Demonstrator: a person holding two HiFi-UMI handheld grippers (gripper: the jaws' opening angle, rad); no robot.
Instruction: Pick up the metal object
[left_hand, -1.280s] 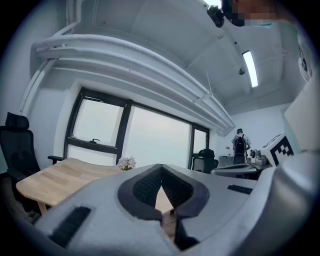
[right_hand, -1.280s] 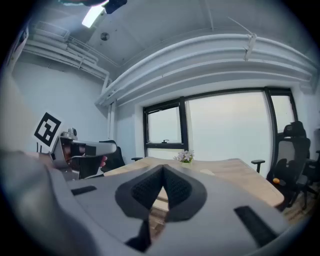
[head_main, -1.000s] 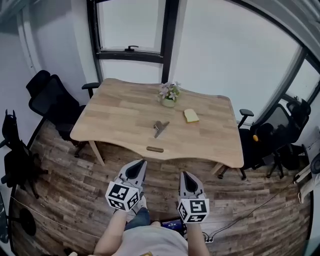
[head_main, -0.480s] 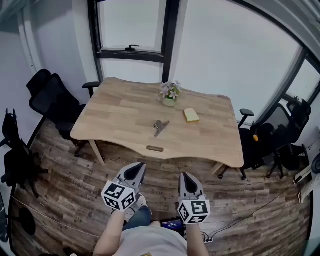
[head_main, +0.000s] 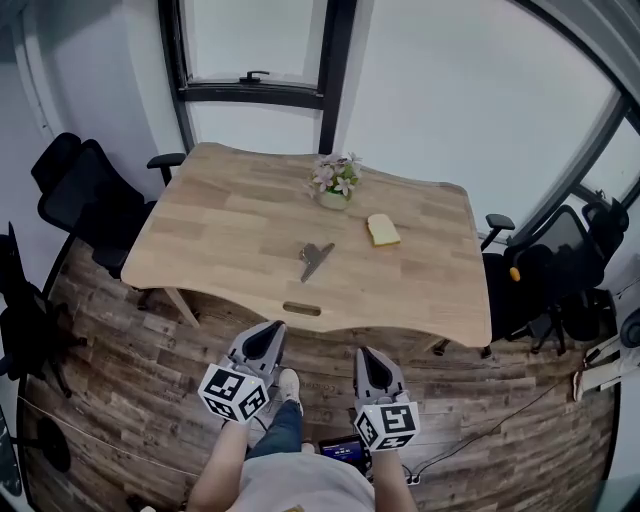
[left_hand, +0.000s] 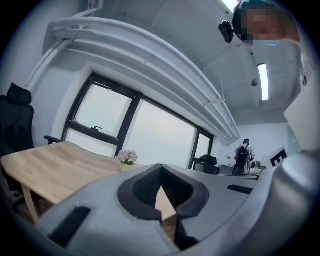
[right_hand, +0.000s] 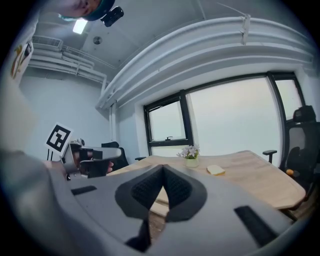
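A small grey metal object lies near the middle of the wooden table. My left gripper and right gripper are held low over the floor, short of the table's front edge and well apart from the object. Both point toward the table. In the left gripper view the jaws meet at the tips with nothing between them. In the right gripper view the jaws also meet and hold nothing. The metal object does not show in either gripper view.
A pot of flowers and a yellow sponge sit on the table's far half. A slot handle marks the front edge. Black office chairs stand left, more chairs right. Windows lie behind the table.
The head view has drawn a little closer to the table, which now looks larger. The left gripper has shifted slightly left and down. Both grippers remain shut.
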